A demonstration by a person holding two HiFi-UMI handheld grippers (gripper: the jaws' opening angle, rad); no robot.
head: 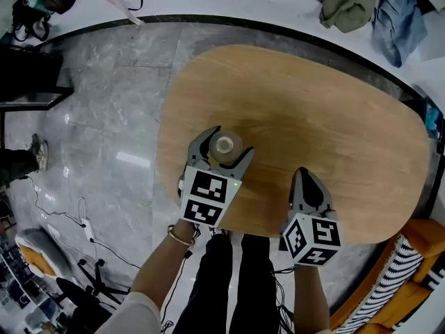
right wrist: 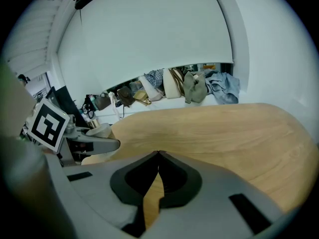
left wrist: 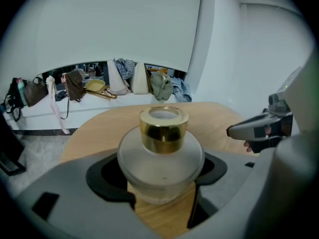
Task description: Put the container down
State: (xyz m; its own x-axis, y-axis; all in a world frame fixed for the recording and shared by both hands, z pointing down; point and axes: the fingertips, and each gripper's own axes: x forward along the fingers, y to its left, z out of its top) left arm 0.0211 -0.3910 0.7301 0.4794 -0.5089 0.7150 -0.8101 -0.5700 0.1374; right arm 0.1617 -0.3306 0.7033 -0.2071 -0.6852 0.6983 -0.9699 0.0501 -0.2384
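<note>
Seen from the head view, the left gripper [head: 227, 145] is at the wooden table's [head: 334, 117] seven o'clock edge and the right gripper [head: 304, 175] at five o'clock. The left gripper view shows its jaws clamped on the frosted container [left wrist: 160, 156], gold cap [left wrist: 163, 128] upward. In the right gripper view, that gripper's jaws meet at the tips, empty.

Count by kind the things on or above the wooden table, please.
frosted container: 1
grippers: 2, the left gripper shut on the frosted container, the right gripper shut and empty
total: 3
</note>
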